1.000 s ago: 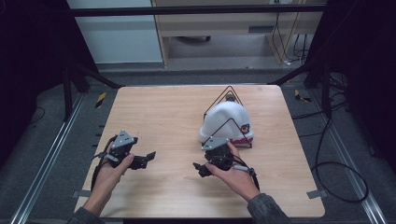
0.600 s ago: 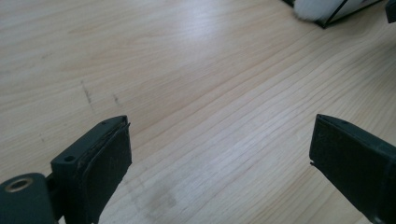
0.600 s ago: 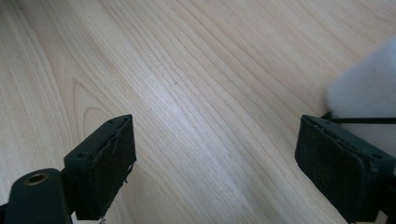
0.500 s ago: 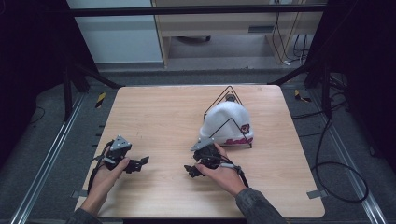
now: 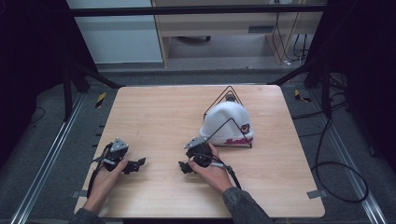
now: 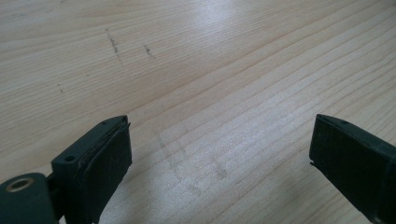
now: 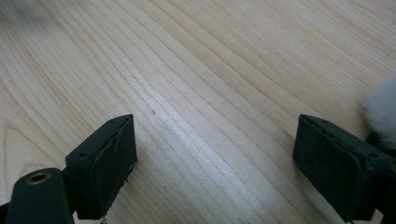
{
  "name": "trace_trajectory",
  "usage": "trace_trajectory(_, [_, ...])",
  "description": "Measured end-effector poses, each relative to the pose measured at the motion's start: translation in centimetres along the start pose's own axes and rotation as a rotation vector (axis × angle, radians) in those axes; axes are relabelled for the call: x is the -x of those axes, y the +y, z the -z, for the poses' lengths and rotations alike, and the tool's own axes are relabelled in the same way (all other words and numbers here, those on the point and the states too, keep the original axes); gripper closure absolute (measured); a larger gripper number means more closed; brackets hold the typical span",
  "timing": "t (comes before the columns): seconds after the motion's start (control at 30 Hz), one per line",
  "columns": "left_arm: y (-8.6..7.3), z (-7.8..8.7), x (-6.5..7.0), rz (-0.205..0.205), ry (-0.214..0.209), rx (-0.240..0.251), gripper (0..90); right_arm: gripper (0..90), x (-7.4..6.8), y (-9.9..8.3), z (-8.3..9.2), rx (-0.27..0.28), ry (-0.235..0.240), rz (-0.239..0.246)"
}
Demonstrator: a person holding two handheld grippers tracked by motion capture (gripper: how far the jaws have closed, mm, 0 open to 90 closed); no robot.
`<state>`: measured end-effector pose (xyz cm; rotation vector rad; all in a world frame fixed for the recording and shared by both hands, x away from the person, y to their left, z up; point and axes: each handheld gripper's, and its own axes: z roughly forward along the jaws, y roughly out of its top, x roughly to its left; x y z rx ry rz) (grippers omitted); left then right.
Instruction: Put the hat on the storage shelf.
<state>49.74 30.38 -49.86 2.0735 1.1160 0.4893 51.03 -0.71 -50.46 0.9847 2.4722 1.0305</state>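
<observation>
A white knit hat (image 5: 227,122) with red lettering sits on a black wire stand (image 5: 229,87) at the right middle of the wooden table (image 5: 159,112). My right gripper (image 5: 183,167) lies low on the table just left of and in front of the hat, jaws pointing left. In the right gripper view it (image 7: 215,120) is open over bare wood, with a blur of the white hat (image 7: 380,109) at the right edge. My left gripper (image 5: 137,164) rests near the front left, jaws pointing right toward the other one. Its jaws (image 6: 222,122) stand wide apart and empty.
The table's front edge is close behind both hands. Dark frame posts stand at the far corners, and cables lie on the floor to the right. Bare wood stretches across the left and far half of the table.
My right gripper has slid left and slightly away from the hat. My left gripper has drifted a little toward the front edge. Both stay open.
</observation>
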Motion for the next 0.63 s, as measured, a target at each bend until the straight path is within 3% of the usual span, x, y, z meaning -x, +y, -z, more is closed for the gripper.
trace_trajectory(0.2, [-0.6, -0.5, 0.0, 0.038, 0.012, 0.011, 5.5, 9.9, -0.5, 0.0, -0.5, 0.018, -0.014, -0.001])
trace_trajectory(0.33, [-0.4, -0.8, 0.6, -0.009, 0.062, -0.029, 5.8, 8.5, -0.7, -0.2, -0.7, 0.04, -0.027, -0.012])
trace_trajectory(0.5, [-0.4, -0.9, 0.7, -0.004, 0.049, -0.036, 3.6, 8.5, -0.9, -0.4, -0.5, 0.038, -0.027, -0.016])
trace_trajectory(0.63, [-0.5, -0.9, 0.7, -0.005, 0.046, -0.035, 3.2, 8.4, -1.2, -0.8, -0.2, 0.041, -0.054, -0.045])
